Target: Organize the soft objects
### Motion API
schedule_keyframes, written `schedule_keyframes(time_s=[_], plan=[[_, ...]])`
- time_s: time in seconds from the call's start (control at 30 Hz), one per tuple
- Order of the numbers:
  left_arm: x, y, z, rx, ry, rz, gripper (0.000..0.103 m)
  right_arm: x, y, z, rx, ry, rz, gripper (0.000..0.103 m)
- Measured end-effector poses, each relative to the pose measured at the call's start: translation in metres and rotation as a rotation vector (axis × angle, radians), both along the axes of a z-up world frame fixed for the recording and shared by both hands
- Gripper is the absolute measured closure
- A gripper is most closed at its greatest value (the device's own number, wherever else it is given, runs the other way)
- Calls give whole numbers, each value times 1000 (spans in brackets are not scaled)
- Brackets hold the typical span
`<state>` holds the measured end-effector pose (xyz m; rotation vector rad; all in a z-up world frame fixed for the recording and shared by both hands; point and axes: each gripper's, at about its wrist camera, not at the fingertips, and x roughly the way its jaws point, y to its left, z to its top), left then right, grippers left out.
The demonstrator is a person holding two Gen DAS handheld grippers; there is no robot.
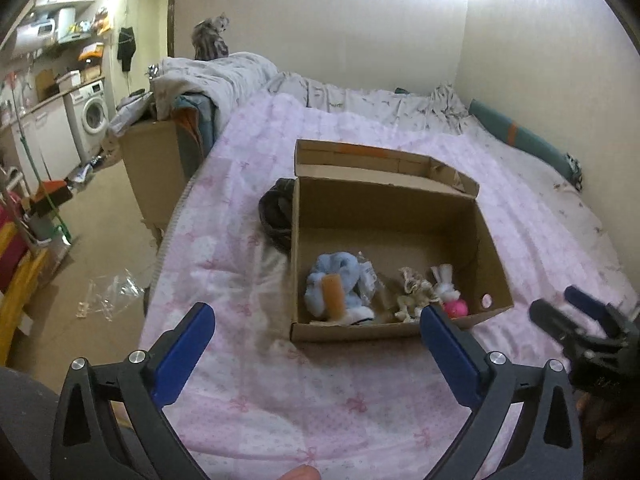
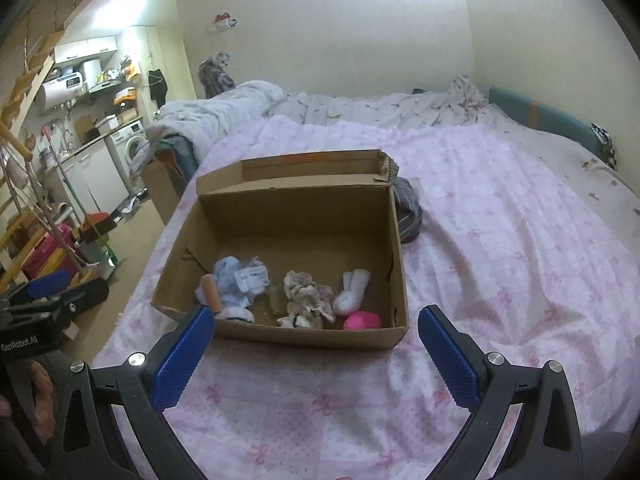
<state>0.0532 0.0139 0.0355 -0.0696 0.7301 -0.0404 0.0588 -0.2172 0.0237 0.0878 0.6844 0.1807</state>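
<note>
An open cardboard box (image 1: 492, 248) (image 2: 180, 240) stands on the pink bed cover. Inside lie a light blue cloth (image 1: 340, 268) (image 2: 230, 280), an orange roll (image 1: 334, 294) (image 2: 211, 292), a beige crumpled cloth (image 1: 414, 294) (image 2: 306, 294), a white sock (image 1: 443, 280) (image 2: 352, 288) and a pink ball (image 1: 456, 308) (image 2: 362, 320). My left gripper (image 1: 318, 330) is open and empty, just in front of the box. My right gripper (image 2: 316, 330) is open and empty, also in front of the box; it also shows at the right of the left wrist view (image 1: 560, 304).
A dark striped garment (image 1: 276, 212) (image 2: 408, 208) lies on the bed beside the box. A cat (image 1: 210, 38) (image 2: 216, 74) sits on piled bedding at the far end. A big carton (image 1: 154, 168) stands on the floor left of the bed, with kitchen units beyond.
</note>
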Motion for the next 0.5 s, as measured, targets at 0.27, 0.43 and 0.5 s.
schedule_keyframes(time_s=[0.27,0.43,0.5], plan=[[-6,-7,3,30,-34,-23,1,5,3,-8,-8,31,13,0],[-7,-8,2,29,-28,-20,1,6,5,-9,-7,38,16,0],[-7,-8,2,24,-27,-20,1,6,5,-10,-3,36,14,0]])
